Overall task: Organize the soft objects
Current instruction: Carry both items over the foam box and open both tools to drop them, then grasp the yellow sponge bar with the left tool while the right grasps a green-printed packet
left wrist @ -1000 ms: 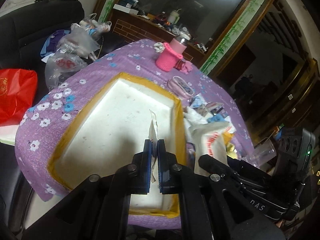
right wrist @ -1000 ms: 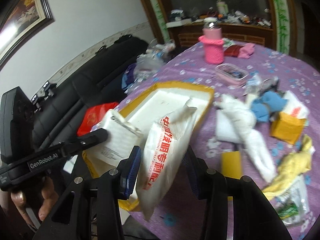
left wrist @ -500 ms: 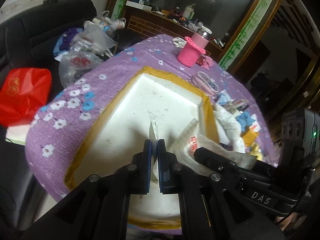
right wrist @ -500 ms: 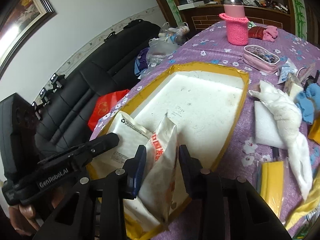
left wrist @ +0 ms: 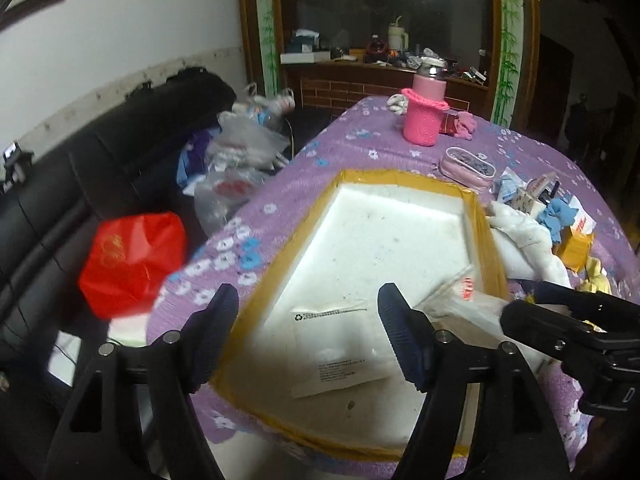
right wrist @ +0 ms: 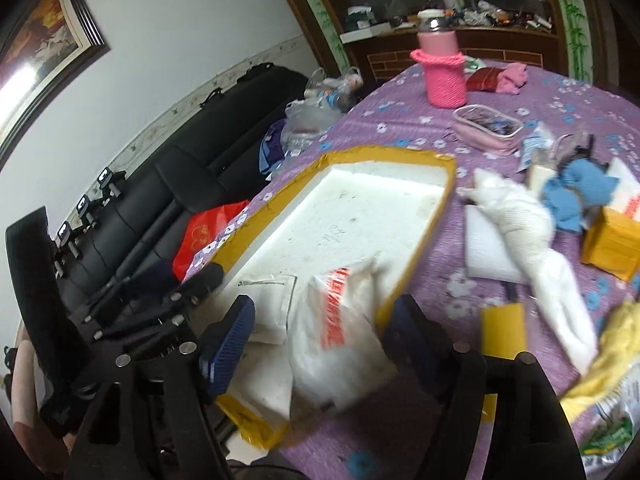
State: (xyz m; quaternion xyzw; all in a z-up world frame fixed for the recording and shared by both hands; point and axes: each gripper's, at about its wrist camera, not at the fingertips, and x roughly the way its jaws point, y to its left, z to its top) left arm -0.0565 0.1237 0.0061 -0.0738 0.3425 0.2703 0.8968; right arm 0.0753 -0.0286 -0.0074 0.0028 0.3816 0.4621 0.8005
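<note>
Left gripper [left wrist: 308, 336]: jaws stood wide apart, holding nothing, above the near end of the tray.
Right gripper [right wrist: 324, 344]: jaws spread wide, empty, with the red-lettered pouch lying between them.
Foam tray [left wrist: 486, 240]: white, edged in yellow tape, sat on the purple floral tablecloth [left wrist: 360, 148].
Flat white packet [left wrist: 340, 344]: lay inside the tray at its near end, printed side up.
Red-lettered pouch [right wrist: 340, 340]: white, rested in the tray's near right corner, beside the packet and draped over the rim.
White cloth [right wrist: 520, 232]: lay outside the tray, to its right.
Blue cloth [right wrist: 576, 192]: lay beyond the white cloth.
Pink knitted bottle cover [left wrist: 424, 120]: stood upright at the far side of the table.
</note>
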